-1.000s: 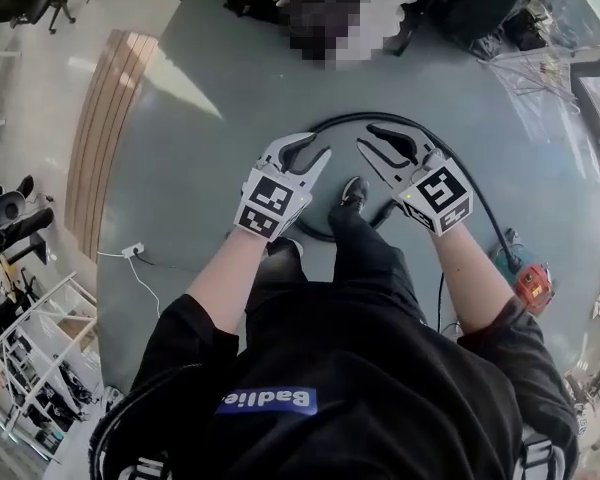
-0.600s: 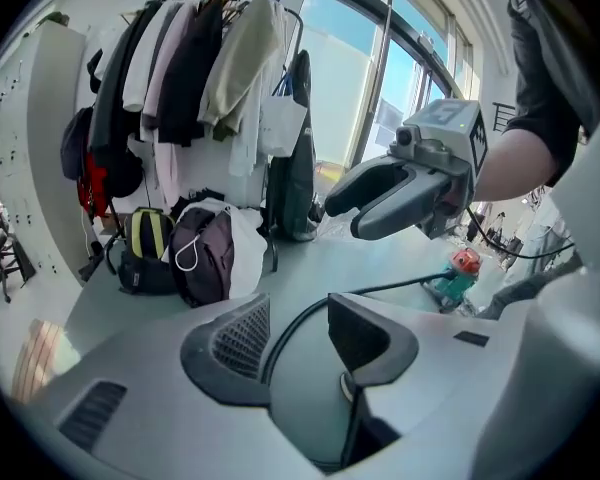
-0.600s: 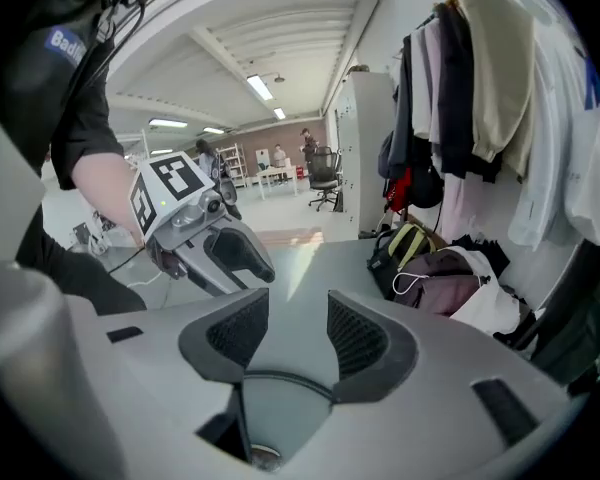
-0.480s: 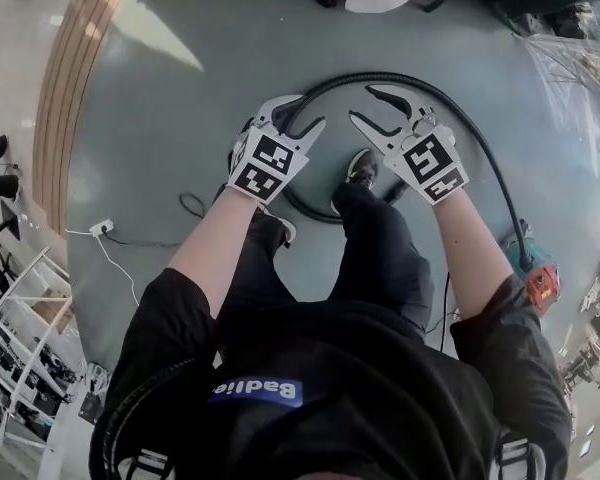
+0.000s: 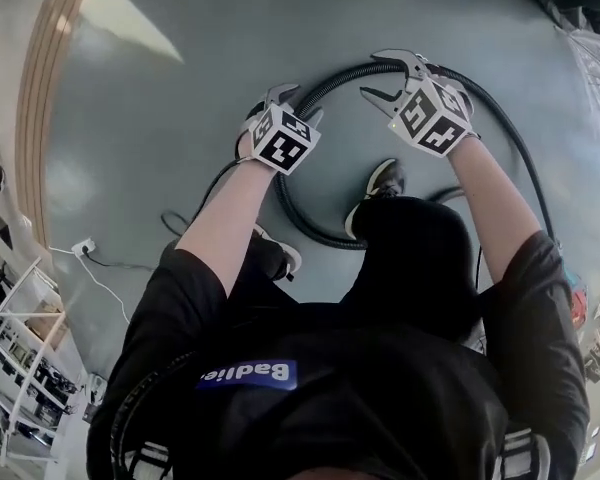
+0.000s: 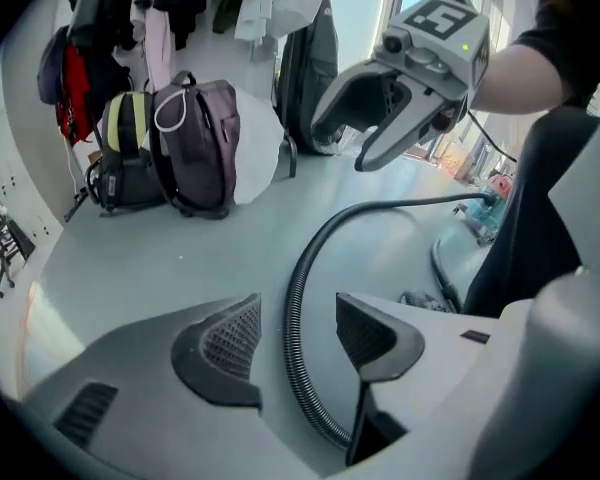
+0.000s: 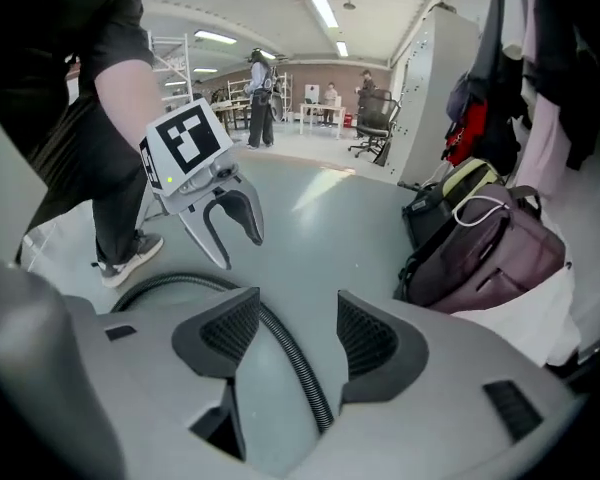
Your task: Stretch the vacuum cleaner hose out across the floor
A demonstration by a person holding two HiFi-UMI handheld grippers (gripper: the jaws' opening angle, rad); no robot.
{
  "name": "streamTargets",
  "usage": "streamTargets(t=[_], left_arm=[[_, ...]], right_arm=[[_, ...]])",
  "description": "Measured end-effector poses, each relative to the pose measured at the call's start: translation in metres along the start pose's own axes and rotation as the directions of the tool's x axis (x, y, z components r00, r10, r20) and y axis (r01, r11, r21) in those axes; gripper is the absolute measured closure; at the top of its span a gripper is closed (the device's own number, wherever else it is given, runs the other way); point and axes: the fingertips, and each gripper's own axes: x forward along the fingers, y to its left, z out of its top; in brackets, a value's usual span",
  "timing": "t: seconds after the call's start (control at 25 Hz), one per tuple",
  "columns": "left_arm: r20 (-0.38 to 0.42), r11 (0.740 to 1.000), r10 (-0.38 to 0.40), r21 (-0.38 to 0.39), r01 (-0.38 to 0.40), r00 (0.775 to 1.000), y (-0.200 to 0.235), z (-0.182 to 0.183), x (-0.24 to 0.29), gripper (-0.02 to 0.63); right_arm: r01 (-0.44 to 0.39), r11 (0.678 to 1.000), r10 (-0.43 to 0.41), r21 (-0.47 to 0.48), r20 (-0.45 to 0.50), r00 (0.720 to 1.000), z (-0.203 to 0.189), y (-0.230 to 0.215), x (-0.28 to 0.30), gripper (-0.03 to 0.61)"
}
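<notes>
The black ribbed vacuum hose [image 5: 320, 88] lies in a loop on the grey floor in front of my feet. My left gripper [image 5: 298, 105] hangs over the loop's left side. In the left gripper view the hose [image 6: 298, 268] runs between its jaws, which are opening, and the pads stand clear of it. My right gripper [image 5: 375, 76] is over the top of the loop. Its jaws are opening too, with the hose [image 7: 298, 366] passing between them untouched. Each gripper shows in the other's view: the right gripper [image 6: 380, 118] and the left gripper [image 7: 220, 230].
The vacuum cleaner body [image 6: 485, 203] sits to the right where the hose ends. Backpacks [image 6: 180, 138] and hanging clothes line the wall ahead. My shoe [image 5: 380, 181] stands inside the loop. A power strip with a white cable [image 5: 80, 248] lies at the left, near a shelf [image 5: 20, 368].
Both grippers have moved forward and down to the hose, and their jaws have spread wider. The head view has tipped further forward.
</notes>
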Motion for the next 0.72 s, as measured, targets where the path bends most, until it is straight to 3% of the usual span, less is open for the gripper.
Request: streamTargets(t=[0.2,0.36,0.56,0.72], left_arm=[[-0.05,0.999,0.029,-0.021,-0.03,0.998,0.013,-0.059,0.089,0.376],[-0.148,0.997,0.058,-0.047,-0.066,0.987,0.012,-0.128,0.136,0.368],[-0.267,0.991,0.071,-0.093,-0.099,0.961,0.005,-0.197,0.155,0.367],[-0.34,0.992,0.057,-0.083,-0.091,0.939,-0.005,-0.231,0.169,0.367]], right_arm=[[-0.038,0.998,0.035,-0.059,-0.041,0.999,-0.042,-0.008,0.062,0.35],[-0.103,0.987,0.091,-0.122,-0.103,0.99,-0.066,0.002,0.093,0.333],[-0.151,0.968,0.121,-0.2,-0.152,0.981,-0.056,0.008,0.111,0.333],[-0.179,0.964,0.15,-0.198,-0.152,0.977,-0.038,0.017,0.126,0.333]])
